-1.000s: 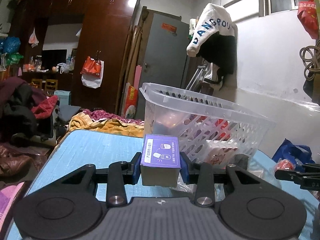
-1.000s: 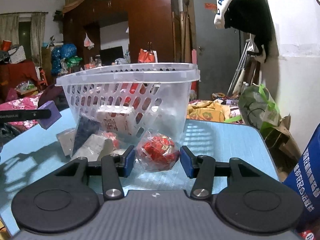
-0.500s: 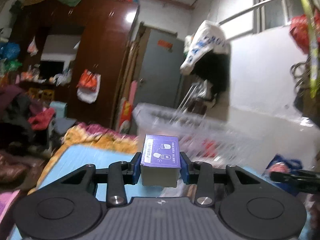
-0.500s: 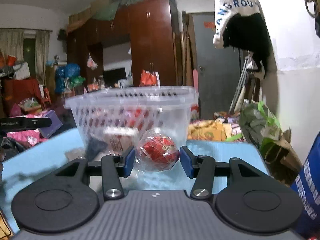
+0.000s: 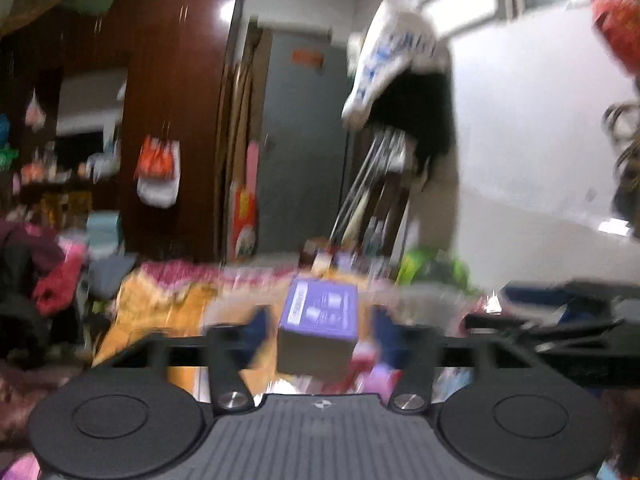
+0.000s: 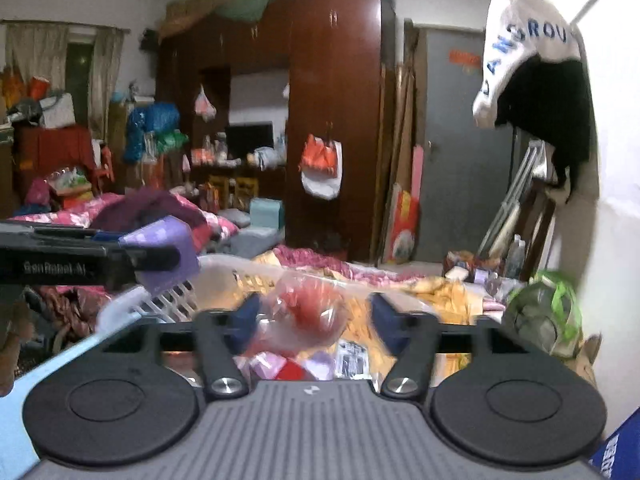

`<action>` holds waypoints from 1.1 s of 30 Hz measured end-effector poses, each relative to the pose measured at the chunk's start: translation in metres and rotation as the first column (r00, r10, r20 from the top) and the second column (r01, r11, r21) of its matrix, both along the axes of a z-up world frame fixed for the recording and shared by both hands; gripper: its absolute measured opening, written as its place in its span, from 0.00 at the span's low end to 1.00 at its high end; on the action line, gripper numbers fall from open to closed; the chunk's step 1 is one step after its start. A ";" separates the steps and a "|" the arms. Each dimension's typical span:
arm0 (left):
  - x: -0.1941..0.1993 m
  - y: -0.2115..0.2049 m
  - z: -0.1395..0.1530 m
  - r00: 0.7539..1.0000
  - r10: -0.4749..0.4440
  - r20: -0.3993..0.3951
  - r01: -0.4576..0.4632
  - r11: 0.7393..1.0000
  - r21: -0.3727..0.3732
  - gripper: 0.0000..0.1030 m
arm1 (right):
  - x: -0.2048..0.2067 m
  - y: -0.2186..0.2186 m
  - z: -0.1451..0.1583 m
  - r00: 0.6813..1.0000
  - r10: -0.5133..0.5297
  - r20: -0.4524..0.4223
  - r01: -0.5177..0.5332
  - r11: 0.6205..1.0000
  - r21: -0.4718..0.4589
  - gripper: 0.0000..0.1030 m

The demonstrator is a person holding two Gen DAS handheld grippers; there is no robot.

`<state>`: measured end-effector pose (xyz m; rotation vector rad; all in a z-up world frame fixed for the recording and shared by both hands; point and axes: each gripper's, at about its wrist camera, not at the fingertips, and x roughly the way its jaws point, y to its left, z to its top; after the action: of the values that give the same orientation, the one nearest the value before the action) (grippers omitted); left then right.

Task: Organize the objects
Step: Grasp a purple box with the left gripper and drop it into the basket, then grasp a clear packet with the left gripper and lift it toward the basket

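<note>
The purple box (image 5: 318, 312) sits loose between the opening left gripper (image 5: 320, 320) fingers, clear of both pads, above the white basket (image 6: 168, 300), while the red wrapped packet (image 6: 310, 314) likewise sits free between the opening right gripper (image 6: 314, 320) fingers.

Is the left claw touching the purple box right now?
Apart. In the left wrist view the left claw is opening, with visible gaps on both sides of the purple box, though the picture is blurred.
</note>
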<state>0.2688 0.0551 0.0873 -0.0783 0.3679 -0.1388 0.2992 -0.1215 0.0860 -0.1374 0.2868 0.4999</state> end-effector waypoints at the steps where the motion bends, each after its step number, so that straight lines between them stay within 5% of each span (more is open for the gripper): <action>1: -0.002 0.001 -0.006 1.000 0.007 -0.008 -0.007 1.000 0.006 0.74 | -0.006 -0.004 -0.004 1.000 -0.015 0.015 0.015 1.000 0.012 0.85; 3: -0.022 0.004 -0.012 1.000 -0.001 0.026 0.000 1.000 0.014 0.74 | -0.024 -0.014 -0.008 1.000 0.005 0.024 -0.006 0.999 0.046 0.99; 7: -0.079 0.008 -0.025 0.995 -0.021 0.097 0.018 0.999 0.035 0.80 | -0.065 -0.035 -0.035 0.997 0.065 -0.027 -0.063 0.995 0.075 1.00; 10: -0.095 0.007 -0.055 1.000 -0.016 0.027 0.015 0.999 0.051 0.82 | -0.083 -0.032 -0.072 0.985 0.119 -0.125 -0.114 0.992 0.049 1.00; 15: -0.087 0.011 -0.099 0.995 0.014 -0.102 -0.005 0.997 0.082 0.82 | -0.087 -0.015 -0.115 0.942 0.182 -0.283 -0.175 0.983 0.049 0.77; 21: -0.074 0.030 -0.104 0.990 0.064 -0.128 -0.061 0.998 0.027 0.81 | -0.073 0.006 -0.123 0.927 0.175 -0.331 -0.175 0.984 0.031 0.71; 23: -0.067 0.038 -0.109 0.983 0.080 -0.162 -0.082 0.997 -0.001 0.81 | -0.071 0.011 -0.127 0.918 0.182 -0.354 -0.183 0.983 0.030 0.56; 27: -0.059 0.035 -0.111 0.980 0.084 -0.179 -0.082 0.996 0.020 0.80 | -0.085 0.006 -0.129 0.934 0.164 -0.319 -0.175 0.985 -0.006 0.55; 33: -0.061 0.003 -0.108 0.988 0.056 -0.146 -0.039 0.993 0.112 0.80 | -0.095 -0.029 -0.131 0.947 0.125 -0.297 -0.111 0.992 0.062 0.55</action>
<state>0.2080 0.0584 -0.0202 0.0108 0.5220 -0.0654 0.2040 -0.1508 -0.0447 -0.0346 0.5676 0.6471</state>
